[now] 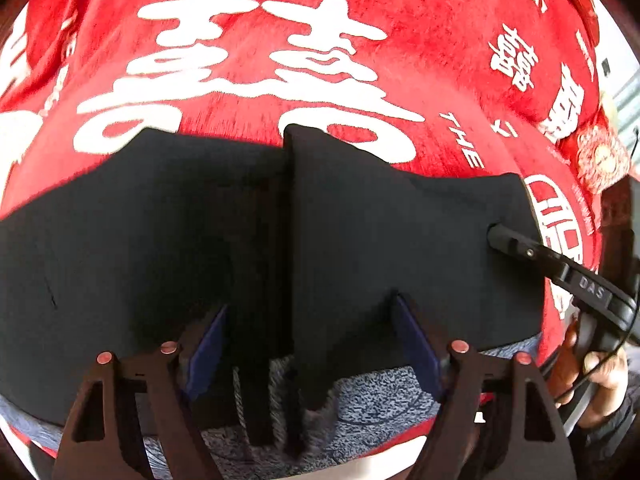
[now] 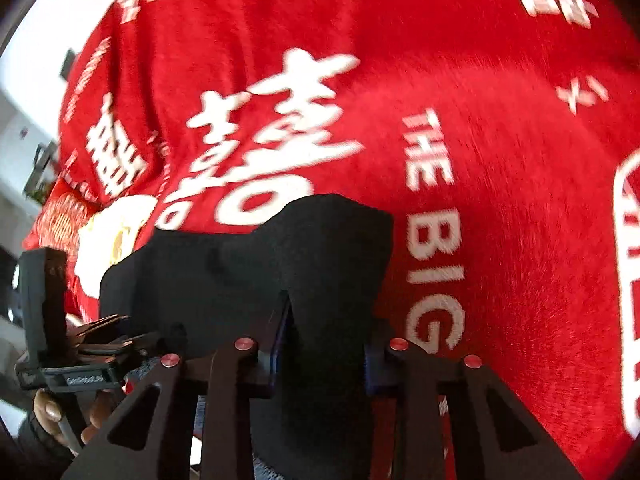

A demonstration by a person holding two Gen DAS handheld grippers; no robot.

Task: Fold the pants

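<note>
Red blanket (image 1: 280,60) under black pants (image 1: 140,240) | left gripper (image 1: 312,344) wide, straddling fold | right gripper (image 2: 326,344) pinching cloth | risk: thin pinch slips, fold skews.

A home, most likely a bedroom: a plush red blanket (image 1: 280,60) printed with white double-happiness characters covers a bed-like surface, with pale walls (image 2: 24,92) at the edge.
</note>
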